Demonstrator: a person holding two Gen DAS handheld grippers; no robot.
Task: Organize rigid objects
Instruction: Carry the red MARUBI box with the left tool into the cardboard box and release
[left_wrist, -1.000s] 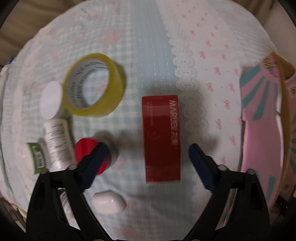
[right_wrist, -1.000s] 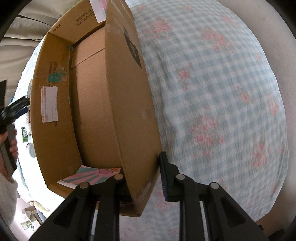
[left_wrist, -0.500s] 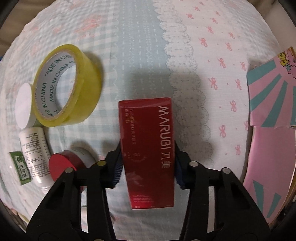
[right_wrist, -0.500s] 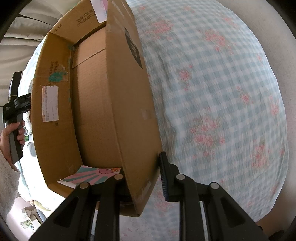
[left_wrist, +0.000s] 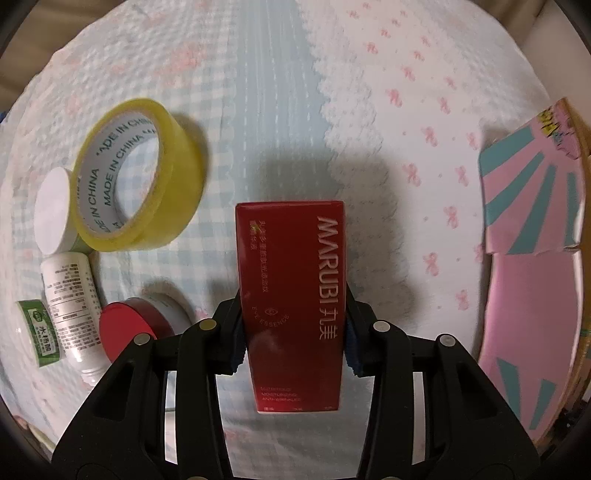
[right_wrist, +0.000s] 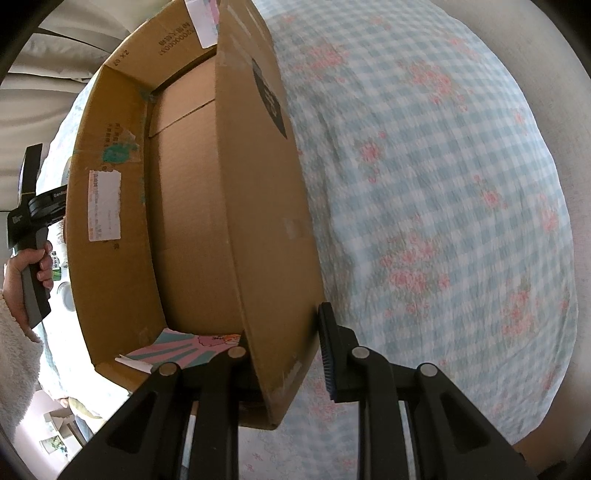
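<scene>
My left hand-held gripper (left_wrist: 295, 341) clamps the red box (left_wrist: 293, 295) near its base, so I judge it could pivot and slip when lifted.

Your left gripper (left_wrist: 293, 341) covers both side faces of the red box (left_wrist: 293, 295), so pad contact is unseen. Pink card (left_wrist: 532, 288) at 3 o'clock is cut by the frame edge. On the right wrist view, the bedspread (right_wrist: 443, 184) is motion-blurred, and 1 finger hides behind the cardboard box (right_wrist: 258, 221) wall.
</scene>
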